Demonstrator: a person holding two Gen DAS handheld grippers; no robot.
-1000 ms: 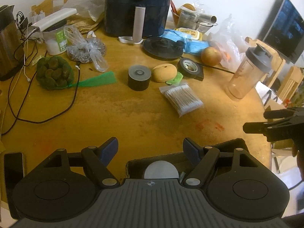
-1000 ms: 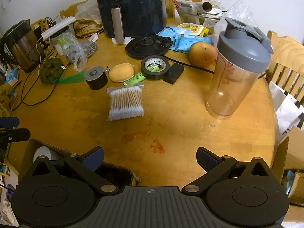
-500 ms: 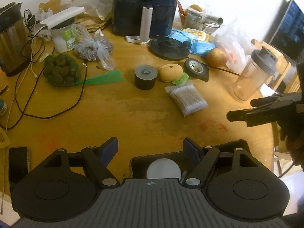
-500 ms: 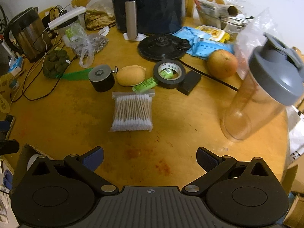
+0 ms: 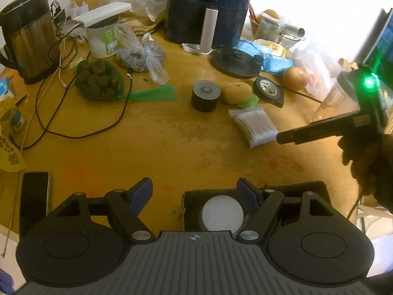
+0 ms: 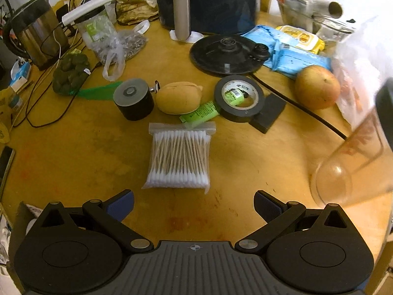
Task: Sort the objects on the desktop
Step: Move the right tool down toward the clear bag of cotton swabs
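Observation:
A clear bag of cotton swabs [image 6: 180, 158] lies on the wooden table [image 6: 73, 147], just ahead of my open right gripper [image 6: 194, 204], which holds nothing. Behind the bag sit a black cylinder [image 6: 133, 102], a tan pouch [image 6: 179, 97], a green tube [image 6: 200, 114] and a roll of black tape [image 6: 238, 98]. In the left wrist view my left gripper [image 5: 195, 191] stands open and empty above a dark box [image 5: 294, 189] with a white round lid [image 5: 222, 212] inside. The right gripper [image 5: 326, 129] shows at the right, over the swab bag [image 5: 254, 125].
A clear shaker bottle [image 6: 356, 162] stands close on the right, with an apple [image 6: 316, 87] and a black cable [image 6: 302, 111] behind it. An air fryer [image 6: 208, 2], a kettle base [image 6: 228, 55], a kettle [image 5: 27, 36], a green net bag [image 5: 98, 80] and a phone [image 5: 34, 196] crowd the table.
My right gripper has moved forward and leftward toward the swab bag, which now lies larger and closer in its view. The left gripper has stayed about where it was.

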